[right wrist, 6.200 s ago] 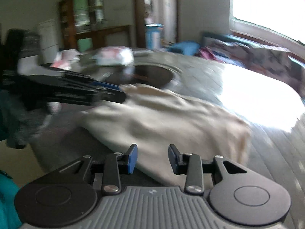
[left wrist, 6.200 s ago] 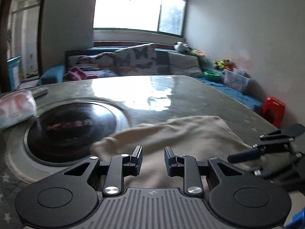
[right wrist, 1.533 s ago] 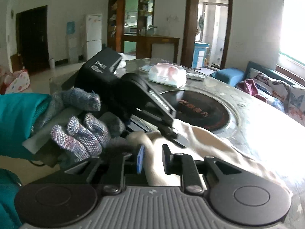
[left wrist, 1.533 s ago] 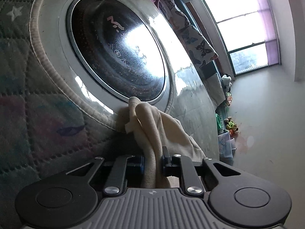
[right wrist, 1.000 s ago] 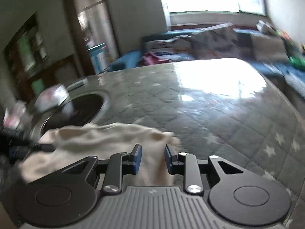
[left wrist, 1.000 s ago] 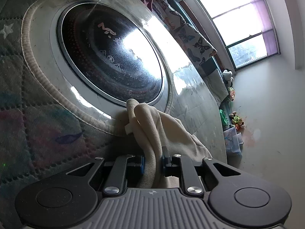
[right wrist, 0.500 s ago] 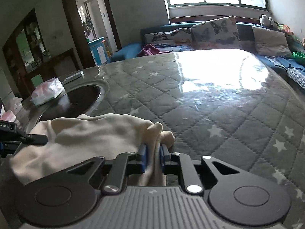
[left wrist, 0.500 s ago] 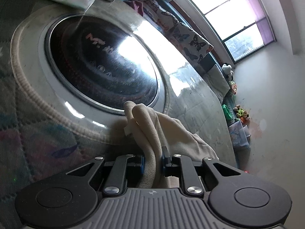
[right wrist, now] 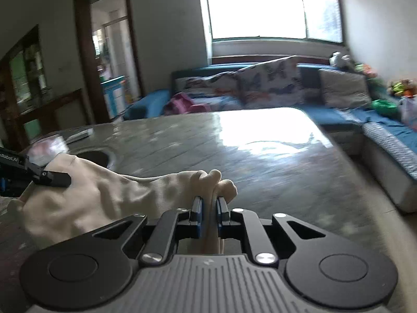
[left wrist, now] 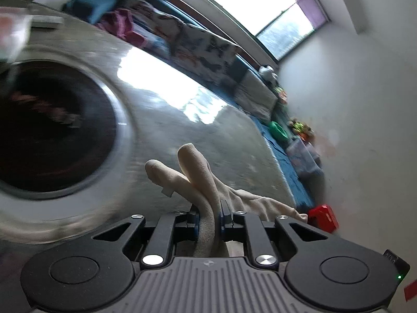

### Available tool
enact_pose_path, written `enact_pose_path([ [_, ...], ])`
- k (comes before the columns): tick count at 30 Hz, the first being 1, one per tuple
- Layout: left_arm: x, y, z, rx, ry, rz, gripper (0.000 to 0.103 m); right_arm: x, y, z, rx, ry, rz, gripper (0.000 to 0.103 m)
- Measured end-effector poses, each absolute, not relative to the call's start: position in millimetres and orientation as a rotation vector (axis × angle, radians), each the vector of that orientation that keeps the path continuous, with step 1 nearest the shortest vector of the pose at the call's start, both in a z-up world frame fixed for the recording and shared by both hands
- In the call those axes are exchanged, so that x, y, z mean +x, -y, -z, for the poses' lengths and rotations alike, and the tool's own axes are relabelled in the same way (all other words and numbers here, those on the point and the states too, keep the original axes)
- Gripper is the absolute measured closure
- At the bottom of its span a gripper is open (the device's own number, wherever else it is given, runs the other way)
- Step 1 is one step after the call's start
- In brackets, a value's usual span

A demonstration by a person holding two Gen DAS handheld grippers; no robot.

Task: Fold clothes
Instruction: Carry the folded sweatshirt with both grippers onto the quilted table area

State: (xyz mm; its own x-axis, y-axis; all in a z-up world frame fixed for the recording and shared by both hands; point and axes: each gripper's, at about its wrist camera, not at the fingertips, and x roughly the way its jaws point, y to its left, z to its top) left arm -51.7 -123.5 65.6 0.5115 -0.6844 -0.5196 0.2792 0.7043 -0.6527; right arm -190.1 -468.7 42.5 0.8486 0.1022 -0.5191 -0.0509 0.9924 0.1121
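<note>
A cream-coloured garment [right wrist: 109, 195] is held between both grippers above the quilted grey table [right wrist: 260, 161]. My left gripper [left wrist: 209, 208] is shut on one bunched end of the cream garment [left wrist: 198, 177], lifted off the table. My right gripper [right wrist: 209, 204] is shut on the other bunched end. The left gripper also shows at the left edge of the right wrist view [right wrist: 39, 174], pinching the cloth. The cloth hangs slack between the two.
A round black induction hob [left wrist: 47, 135] is set in the table to the left. A tissue pack [right wrist: 49, 146] and a remote [right wrist: 78, 133] lie beyond it. A blue sofa [right wrist: 286, 88] with cushions runs behind and right. A red stool [left wrist: 323, 216] stands by the wall.
Both grippers have lifted the garment off the table and moved. The left wrist view has swung up and right, so the hob has slid left. The right gripper stays clamped on its end.
</note>
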Motion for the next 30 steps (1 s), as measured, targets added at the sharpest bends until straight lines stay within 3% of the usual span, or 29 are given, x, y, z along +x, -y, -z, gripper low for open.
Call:
enact_pose_path([
  [10,-25,228,-67,-0.488,-0.877,0.786,0.088,-206,546,-61,0.048,-0.523,0.156,0.094],
  [18,-15,293,-39,-0.370,-0.944,0.797,0.088,-202,588,-26,0.089,-0.593,0.273,0.093],
  [24,-14,290,-30,-0.306,-0.979,0.720,0.075,-197,605,-2,0.129,-0.658,0.338,0.090],
  [30,-12,278,-53,-0.288,-0.883,0.685,0.072,-192,597,-22,0.133,-0.605,0.291,0.086],
])
